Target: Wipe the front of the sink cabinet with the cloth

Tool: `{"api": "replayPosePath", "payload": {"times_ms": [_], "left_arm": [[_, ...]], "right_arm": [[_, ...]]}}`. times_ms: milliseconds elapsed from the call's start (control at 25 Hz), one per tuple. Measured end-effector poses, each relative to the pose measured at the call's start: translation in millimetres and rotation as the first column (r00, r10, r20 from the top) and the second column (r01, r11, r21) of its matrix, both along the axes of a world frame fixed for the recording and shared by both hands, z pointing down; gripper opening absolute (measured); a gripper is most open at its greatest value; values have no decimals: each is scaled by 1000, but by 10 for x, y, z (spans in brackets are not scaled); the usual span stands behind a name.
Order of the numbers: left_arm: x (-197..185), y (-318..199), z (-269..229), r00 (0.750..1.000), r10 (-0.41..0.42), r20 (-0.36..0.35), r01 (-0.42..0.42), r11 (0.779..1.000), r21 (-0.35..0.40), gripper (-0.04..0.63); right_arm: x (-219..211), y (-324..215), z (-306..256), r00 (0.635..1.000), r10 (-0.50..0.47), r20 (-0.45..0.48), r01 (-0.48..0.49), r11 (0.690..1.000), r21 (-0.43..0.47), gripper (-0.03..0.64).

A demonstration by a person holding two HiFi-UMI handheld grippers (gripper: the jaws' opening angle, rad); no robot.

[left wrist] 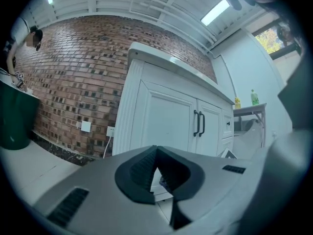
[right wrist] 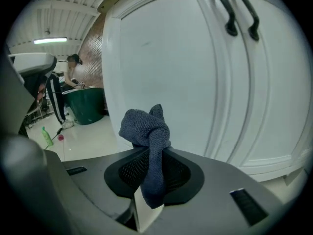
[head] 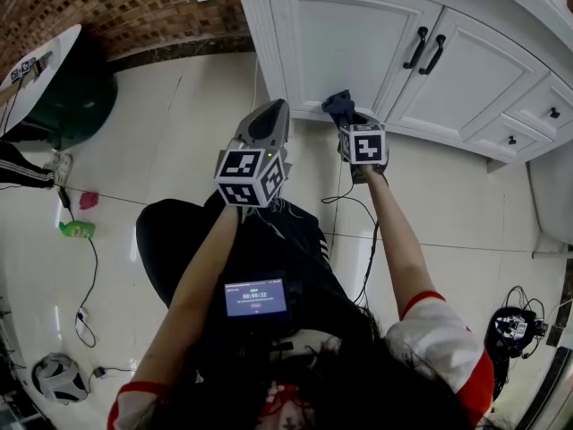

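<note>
Two white doors front the sink cabinet (head: pixel 349 43). Low before its left door, the right gripper (head: pixel 351 128) clamps a bunched dark-blue cloth (right wrist: pixel 145 129), whether touching is unclear. The left gripper (head: pixel 269 119) hangs beside it, jaws together, empty.

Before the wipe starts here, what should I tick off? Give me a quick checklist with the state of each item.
1. The cloth is clamped in the right gripper: ok.
2. The cloth touches the cabinet door: cannot tell; it is close to the lower panel.
3. The left gripper is empty, jaws together, off the door: ok.
4. The cabinet door is shut: ok.
5. The handles are away from the cloth: ok.
</note>
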State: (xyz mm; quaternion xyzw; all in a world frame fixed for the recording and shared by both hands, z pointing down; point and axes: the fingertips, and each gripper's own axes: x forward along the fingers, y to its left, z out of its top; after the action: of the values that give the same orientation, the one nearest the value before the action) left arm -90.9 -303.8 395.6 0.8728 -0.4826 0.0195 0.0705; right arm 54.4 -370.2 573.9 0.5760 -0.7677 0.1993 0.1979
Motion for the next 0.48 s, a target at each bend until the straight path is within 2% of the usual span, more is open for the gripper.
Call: {"api": "replayPosePath", "payload": {"times_ms": [280, 480], "left_arm": [[-306, -117, 15, 999, -28, 37, 27, 1000, 11, 35], [-491, -105, 31, 999, -48, 18, 48, 999, -3, 35]], "right_arm": [[-843, -207, 93, 993, -119, -7, 119, 993, 2, 87], [-1122, -334, 189, 985, -165, -53, 165, 986, -3, 87]]}}
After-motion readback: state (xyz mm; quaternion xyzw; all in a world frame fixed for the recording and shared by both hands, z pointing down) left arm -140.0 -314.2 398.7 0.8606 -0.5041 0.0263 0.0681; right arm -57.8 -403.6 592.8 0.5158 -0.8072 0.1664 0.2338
